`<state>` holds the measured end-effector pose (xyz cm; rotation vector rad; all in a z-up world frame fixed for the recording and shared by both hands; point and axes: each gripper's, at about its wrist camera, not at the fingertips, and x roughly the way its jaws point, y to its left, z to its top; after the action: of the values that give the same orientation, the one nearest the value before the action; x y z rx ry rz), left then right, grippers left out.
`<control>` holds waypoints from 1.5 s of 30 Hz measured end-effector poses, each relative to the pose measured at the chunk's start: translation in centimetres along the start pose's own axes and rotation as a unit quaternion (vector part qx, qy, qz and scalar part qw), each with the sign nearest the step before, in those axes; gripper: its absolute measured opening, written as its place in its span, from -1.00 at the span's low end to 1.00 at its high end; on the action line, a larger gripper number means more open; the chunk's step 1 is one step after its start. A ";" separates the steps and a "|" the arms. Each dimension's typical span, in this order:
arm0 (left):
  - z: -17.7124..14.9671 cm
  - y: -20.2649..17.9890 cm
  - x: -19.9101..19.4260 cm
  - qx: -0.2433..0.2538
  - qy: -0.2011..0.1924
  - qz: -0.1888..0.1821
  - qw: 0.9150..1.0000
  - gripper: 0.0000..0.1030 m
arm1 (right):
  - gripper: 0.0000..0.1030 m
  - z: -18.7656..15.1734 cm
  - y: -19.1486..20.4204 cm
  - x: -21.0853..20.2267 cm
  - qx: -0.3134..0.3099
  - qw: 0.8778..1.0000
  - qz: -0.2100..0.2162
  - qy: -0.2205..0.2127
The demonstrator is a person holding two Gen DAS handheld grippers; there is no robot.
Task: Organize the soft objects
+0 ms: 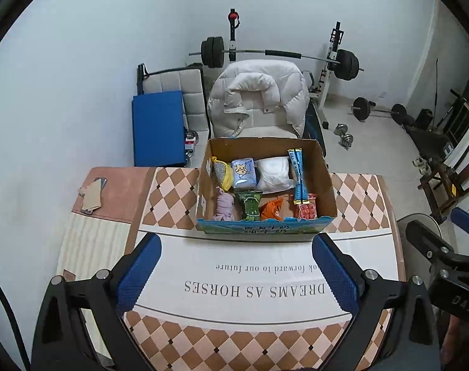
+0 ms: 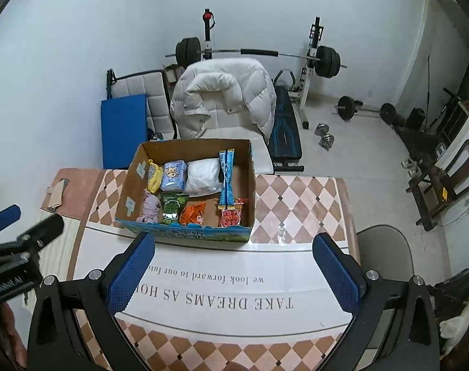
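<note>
Soft objects sit packed inside an open cardboard box (image 1: 325,182) on the checkered tabletop (image 1: 361,204). At the box's far wall lie a white pouch (image 1: 273,173), a pale blue tissue pack (image 1: 243,173) and a yellow pouch (image 1: 222,171). A long blue packet (image 1: 297,173) leans by the box's right wall. Along the box's near wall lie a lilac cloth (image 1: 224,207), a green packet (image 1: 250,206), an orange packet (image 1: 273,209) and a red packet (image 1: 307,210). Short of the box, the left hand-held gripper (image 1: 236,273) hovers with fingers spread wide, holding nothing; the right hand-held gripper (image 2: 234,273) is equally spread and empty.
</note>
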<state>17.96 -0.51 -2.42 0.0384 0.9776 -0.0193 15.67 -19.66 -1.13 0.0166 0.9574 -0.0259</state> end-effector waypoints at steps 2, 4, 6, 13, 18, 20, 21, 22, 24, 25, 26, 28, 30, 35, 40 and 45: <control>-0.6 0.0 -1.1 -0.004 -0.005 -0.005 1.000 0.94 | 1.00 -0.5 0.0 -1.6 -0.004 1.000 0.001 -0.006; -1.0 0.0 -1.9 -0.007 -0.006 -0.011 1.000 0.94 | 1.00 -1.1 0.1 -2.9 -0.007 1.000 -0.001 -0.011; -1.3 -0.1 -2.8 -0.007 -0.008 -0.015 1.000 0.94 | 1.00 -1.5 0.3 -4.1 -0.007 1.000 0.004 -0.014; -2.2 0.1 -5.0 -0.012 -0.014 -0.019 1.000 0.94 | 1.00 -2.8 1.1 -8.3 -0.024 0.999 0.007 -0.029; -2.9 0.4 -6.1 -0.025 -0.019 -0.025 0.999 0.94 | 1.00 -3.2 1.5 -9.9 -0.028 0.999 0.001 -0.039; -2.9 0.5 -6.3 -0.027 -0.028 -0.018 0.999 0.94 | 1.00 -3.1 1.5 -9.9 -0.025 0.999 -0.002 -0.041; -2.9 0.6 -6.3 -0.030 -0.032 -0.018 0.999 0.94 | 1.00 -3.1 1.5 -9.9 -0.023 0.999 -0.003 -0.042; -2.9 0.7 -6.3 -0.034 -0.035 -0.020 0.999 0.98 | 1.00 -3.0 1.5 -9.7 -0.022 0.999 -0.006 -0.044; -2.8 0.9 -6.0 -0.035 -0.042 -0.019 0.998 1.00 | 1.00 -2.7 1.4 -9.2 -0.020 0.999 -0.010 -0.047; -2.8 0.9 -5.9 -0.035 -0.046 -0.015 0.998 1.00 | 1.00 -2.6 1.5 -8.9 -0.018 0.998 -0.018 -0.050; -2.7 1.0 -5.8 -0.036 -0.048 -0.011 0.998 1.00 | 1.00 -2.5 1.6 -8.7 -0.018 0.998 -0.024 -0.052; -2.6 1.1 -5.4 -0.037 -0.049 -0.008 0.998 1.00 | 1.00 -2.2 1.6 -8.4 -0.016 0.998 -0.030 -0.055; -2.4 1.0 -5.1 -0.034 -0.050 0.001 0.998 1.00 | 1.00 -1.9 1.8 -8.2 -0.016 0.998 -0.034 -0.057; -2.0 0.9 -4.5 -0.025 -0.052 0.009 0.998 1.00 | 1.00 -1.2 2.1 -7.7 -0.019 0.997 -0.044 -0.063; -1.4 1.1 -4.4 -0.025 -0.056 0.012 0.998 1.00 | 1.00 -0.9 2.2 -7.4 -0.020 0.997 -0.046 -0.064; -0.9 1.4 -4.4 -0.025 -0.060 0.011 0.998 1.00 | 1.00 -0.7 2.2 -7.3 -0.019 0.996 -0.047 -0.067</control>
<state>14.76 0.90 0.75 0.0018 0.8578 0.0240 10.96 -17.37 4.46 -0.0652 0.8232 -0.0937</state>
